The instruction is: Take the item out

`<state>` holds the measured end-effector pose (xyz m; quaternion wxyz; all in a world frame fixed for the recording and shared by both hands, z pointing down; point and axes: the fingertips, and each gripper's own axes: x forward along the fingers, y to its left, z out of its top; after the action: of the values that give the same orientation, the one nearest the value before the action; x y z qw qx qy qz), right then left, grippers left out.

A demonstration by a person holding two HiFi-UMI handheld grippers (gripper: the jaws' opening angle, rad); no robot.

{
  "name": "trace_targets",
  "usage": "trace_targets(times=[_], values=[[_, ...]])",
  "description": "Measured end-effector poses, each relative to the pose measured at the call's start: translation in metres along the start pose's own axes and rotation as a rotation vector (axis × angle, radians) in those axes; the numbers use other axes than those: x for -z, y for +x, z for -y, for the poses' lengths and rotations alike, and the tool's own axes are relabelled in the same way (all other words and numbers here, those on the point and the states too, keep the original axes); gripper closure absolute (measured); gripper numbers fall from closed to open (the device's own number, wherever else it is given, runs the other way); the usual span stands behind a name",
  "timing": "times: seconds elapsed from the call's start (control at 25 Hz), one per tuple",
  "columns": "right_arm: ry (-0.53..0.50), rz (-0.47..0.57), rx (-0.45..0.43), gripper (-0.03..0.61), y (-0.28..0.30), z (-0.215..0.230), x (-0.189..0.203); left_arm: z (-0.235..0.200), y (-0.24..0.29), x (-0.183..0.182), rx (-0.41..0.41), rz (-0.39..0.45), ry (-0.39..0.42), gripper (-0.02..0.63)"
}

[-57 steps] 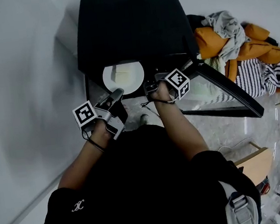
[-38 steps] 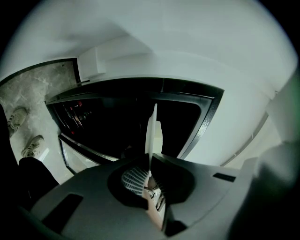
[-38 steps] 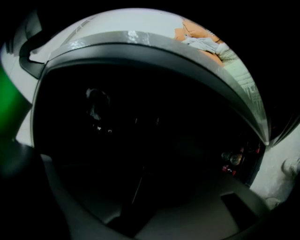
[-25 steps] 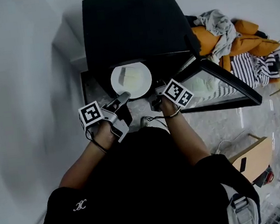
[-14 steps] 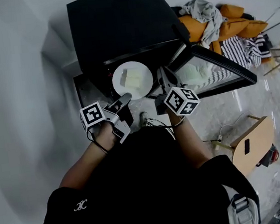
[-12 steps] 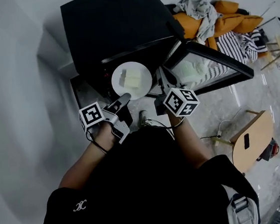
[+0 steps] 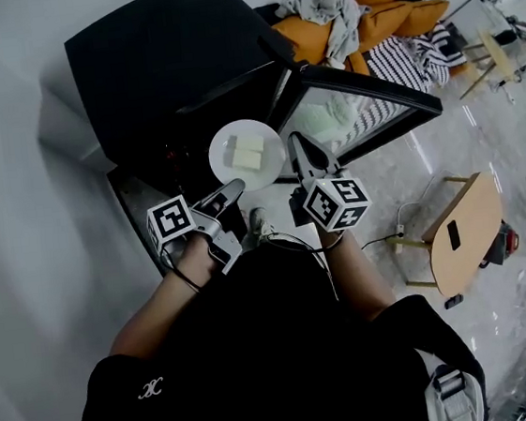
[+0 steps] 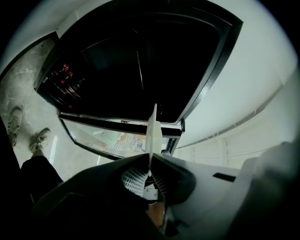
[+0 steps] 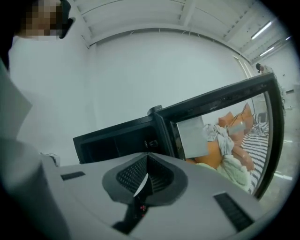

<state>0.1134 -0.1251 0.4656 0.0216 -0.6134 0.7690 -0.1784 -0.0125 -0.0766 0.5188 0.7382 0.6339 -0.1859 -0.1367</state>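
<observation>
A white plate (image 7: 263, 167) with pale yellow food pieces (image 7: 245, 152) hangs level in front of the black microwave (image 7: 163, 75), outside its dark cavity (image 8: 131, 70). My left gripper (image 7: 231, 191) is shut on the plate's near rim; in the left gripper view the plate (image 8: 153, 129) shows edge-on, pinched between the jaws of that gripper (image 8: 150, 161). Just right of the plate my right gripper (image 7: 298, 144) is shut with nothing in it, and its closed jaws (image 9: 147, 158) point at the microwave (image 9: 117, 138). The glass door (image 7: 355, 109) stands swung open to the right.
A heap of orange cushions and clothes (image 7: 354, 15) lies behind the open door (image 9: 220, 126). A small wooden table (image 7: 460, 244) stands on the shiny floor at the right, with a cable beside it. A white wall runs along the left. The person's shoe (image 7: 257, 224) shows below the plate.
The plate has come out of the microwave toward the person, carried by my left gripper. My right gripper has lifted, rolled and moved up beside the plate. The head view has swung round.
</observation>
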Motion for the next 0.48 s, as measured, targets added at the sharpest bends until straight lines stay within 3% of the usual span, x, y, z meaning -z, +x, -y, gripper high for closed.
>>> trace_targets(times=[0.48], values=[[-0.028, 0.026, 0.006, 0.571, -0.0082, -0.0037, -0.0105, -0.0035, 0.0027, 0.0018, -0.02, -0.032, 0.005, 0.589]])
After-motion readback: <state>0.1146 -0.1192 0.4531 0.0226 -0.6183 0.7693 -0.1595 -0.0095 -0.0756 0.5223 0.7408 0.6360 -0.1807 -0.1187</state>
